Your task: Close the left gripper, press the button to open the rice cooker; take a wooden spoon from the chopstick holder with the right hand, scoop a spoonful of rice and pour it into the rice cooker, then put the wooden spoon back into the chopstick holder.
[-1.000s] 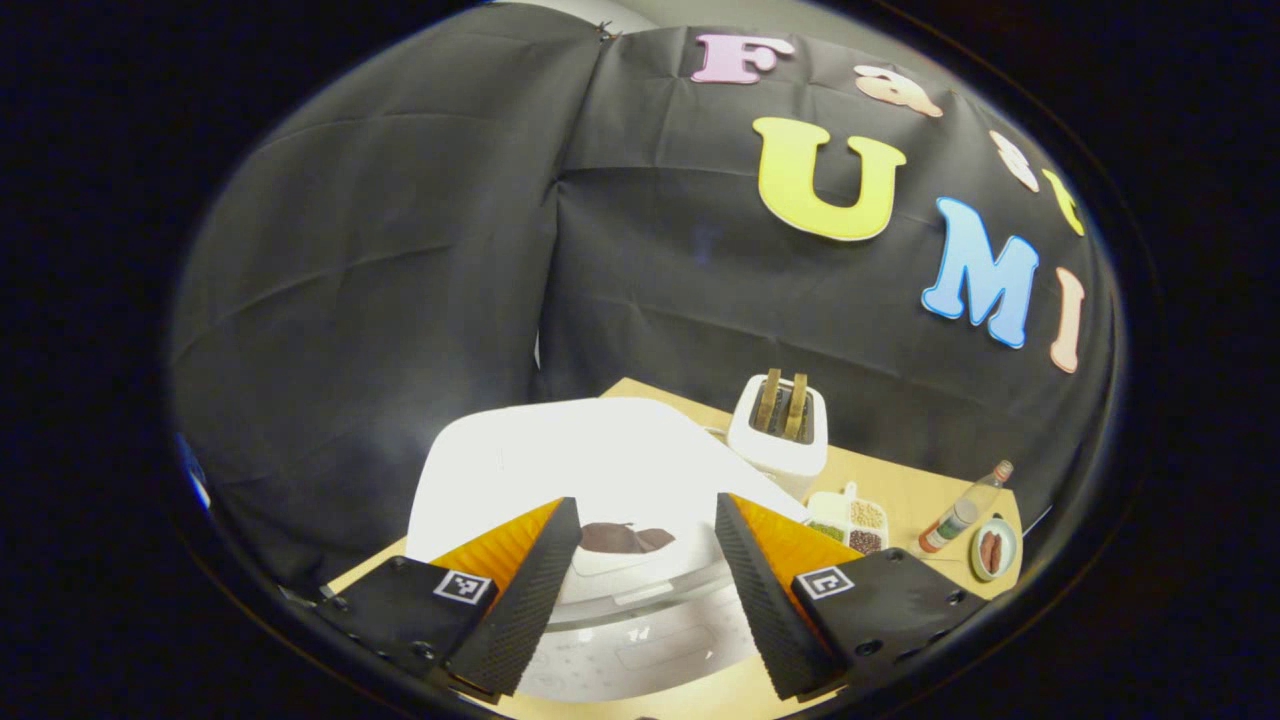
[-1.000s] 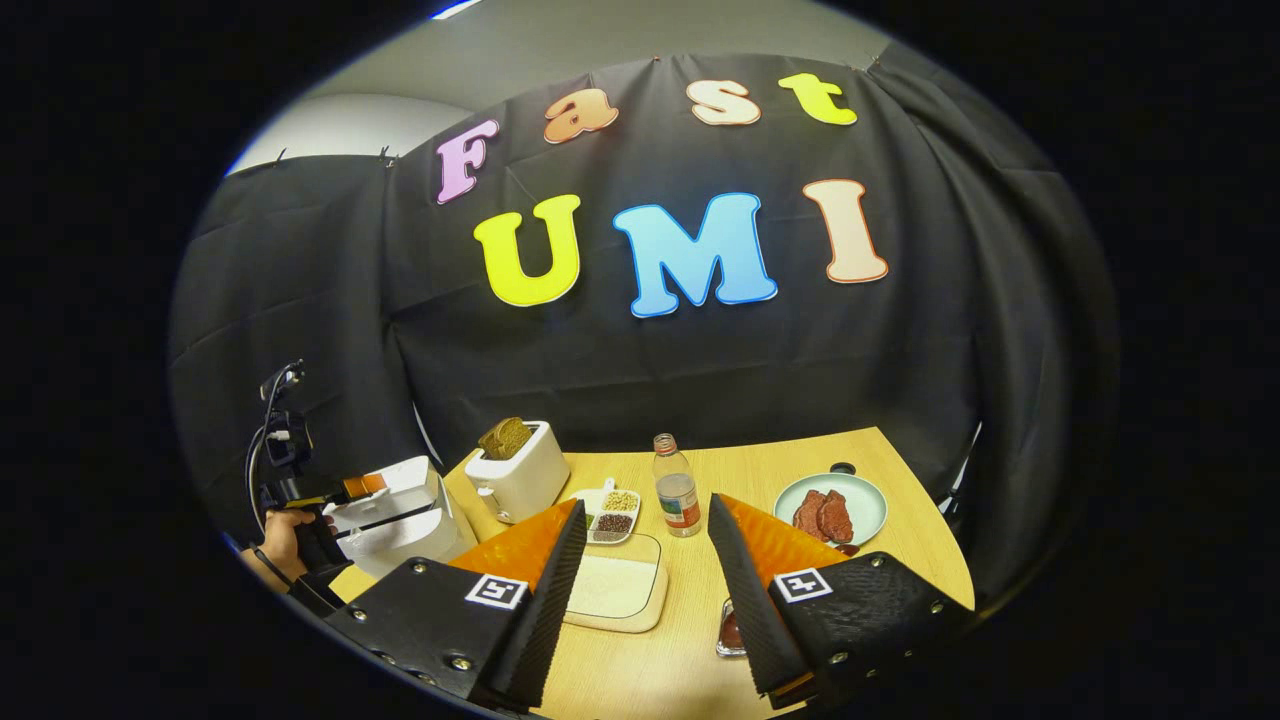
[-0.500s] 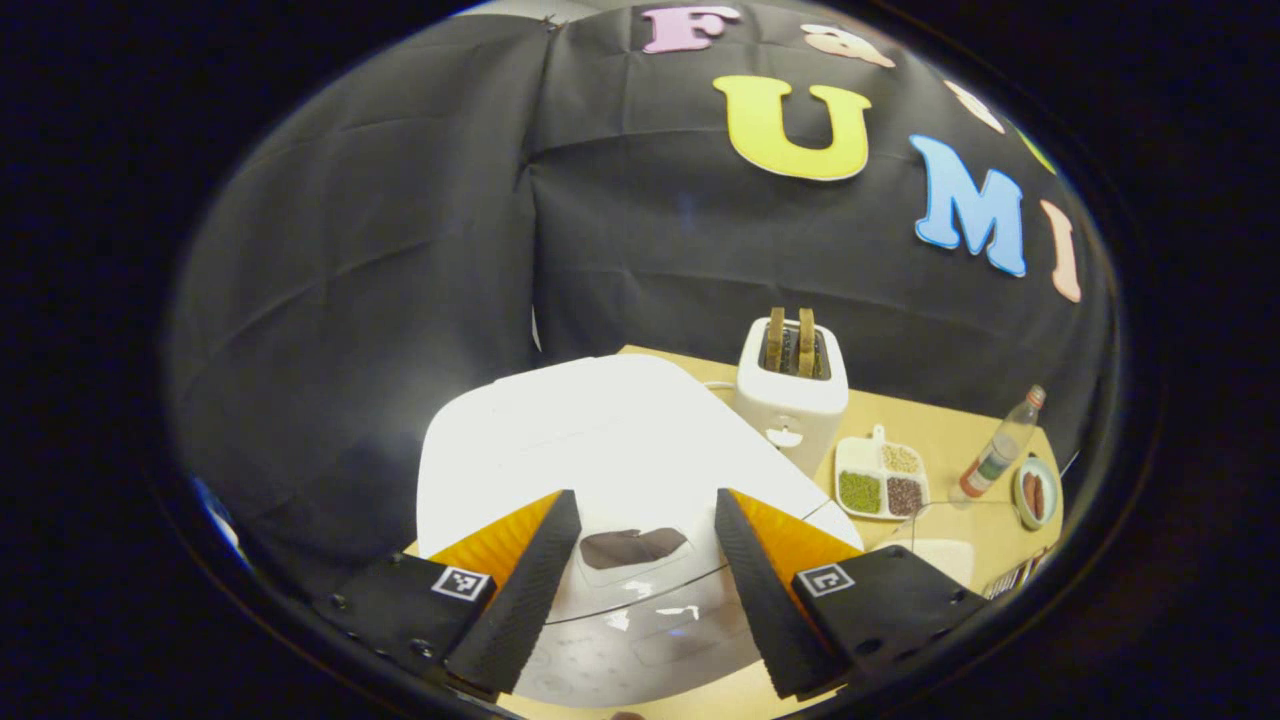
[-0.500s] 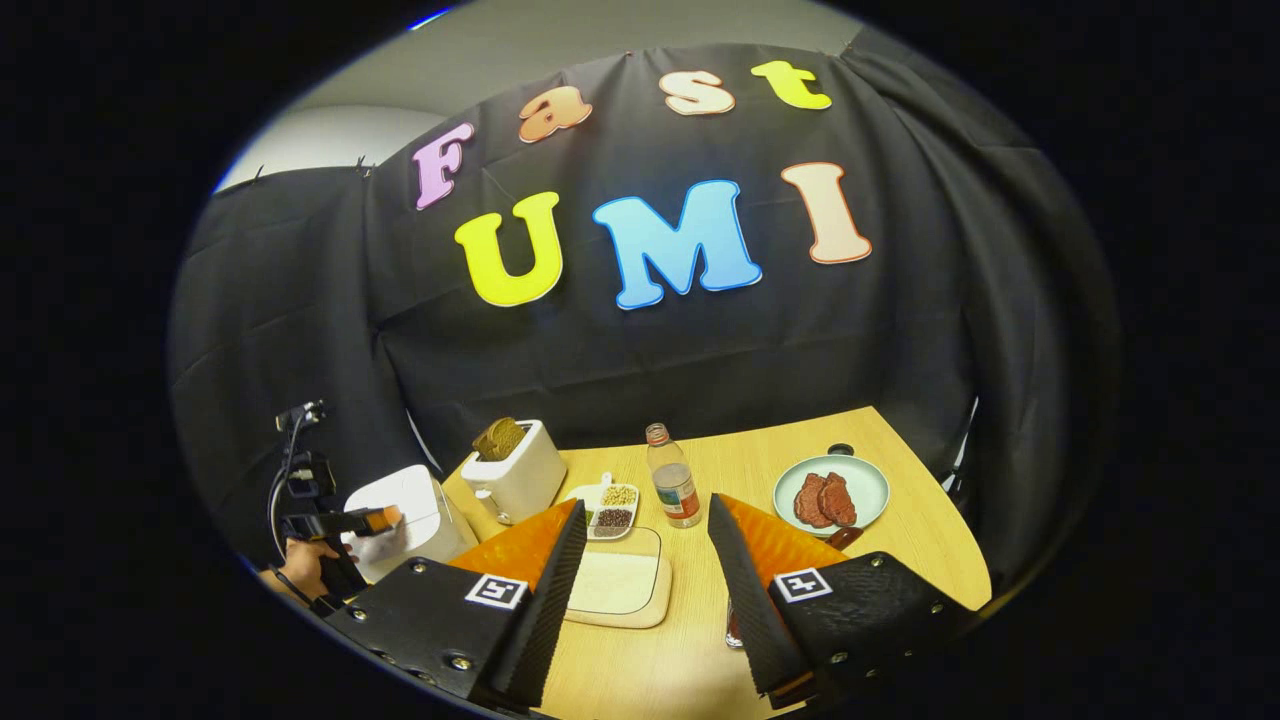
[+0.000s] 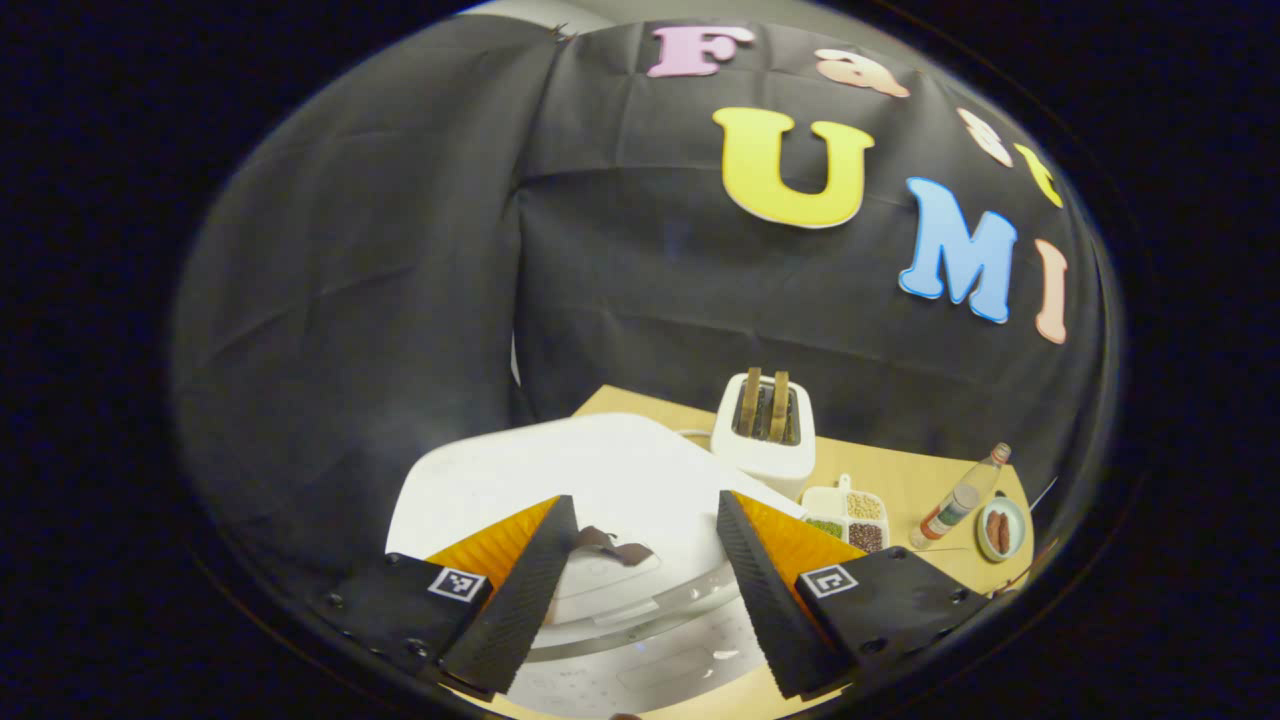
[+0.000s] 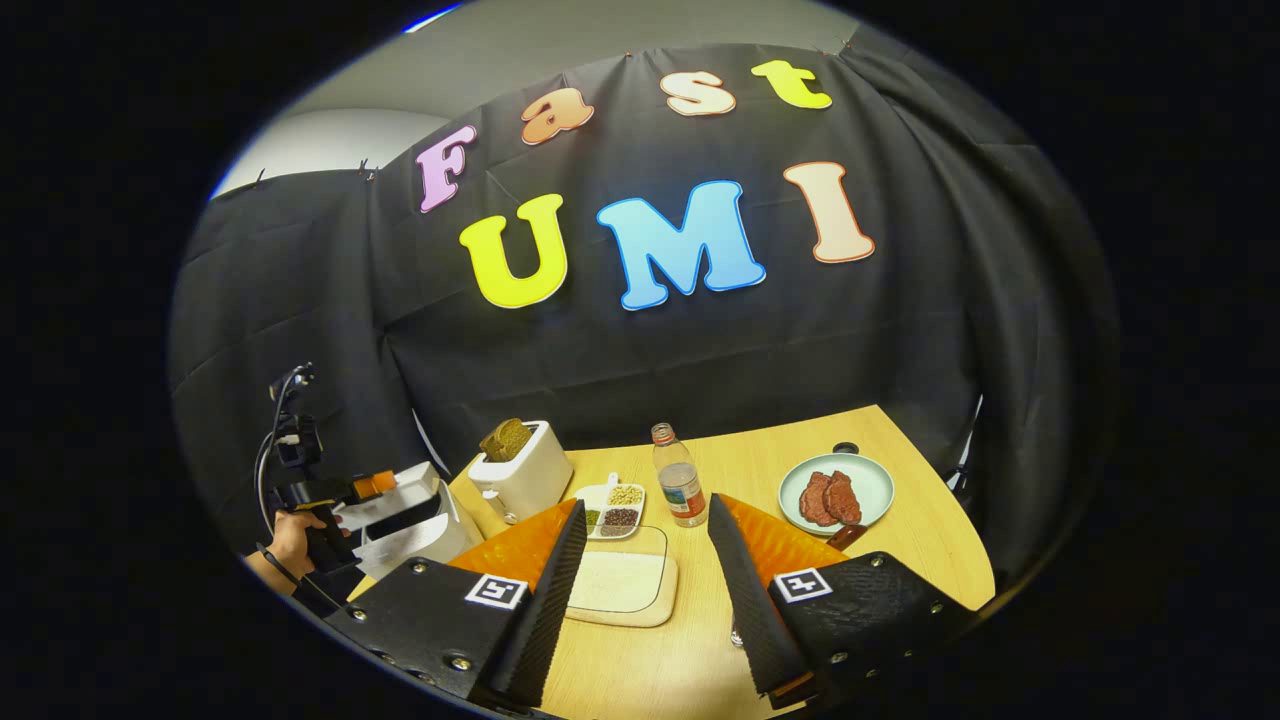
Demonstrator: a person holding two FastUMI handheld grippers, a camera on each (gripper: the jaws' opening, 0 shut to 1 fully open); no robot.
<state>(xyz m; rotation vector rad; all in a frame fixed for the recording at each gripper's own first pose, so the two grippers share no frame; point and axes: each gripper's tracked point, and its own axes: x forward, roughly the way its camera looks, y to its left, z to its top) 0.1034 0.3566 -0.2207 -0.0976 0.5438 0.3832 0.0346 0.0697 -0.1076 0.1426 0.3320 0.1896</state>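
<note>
Currently hovering lower centre, left gripper [image 5: 640, 590] jaws apart over rice cooker [image 5: 600, 480]; clench first, press button squarely. Right gripper [image 6: 640, 590] released, idle.

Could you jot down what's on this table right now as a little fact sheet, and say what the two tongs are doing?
Table: wooden table
Rice cooker: white rice cooker at the far left of the right gripper view, lid ajar
Left tongs: left tongs open, over the cooker's lid
Right tongs: right tongs open, holding nothing, above the table
Rice: tray of white rice
Toaster: white toaster with bread in its slots
Grains: divided dish of beans
Bottle: plastic bottle, upright
Plate: plate of meat
</note>
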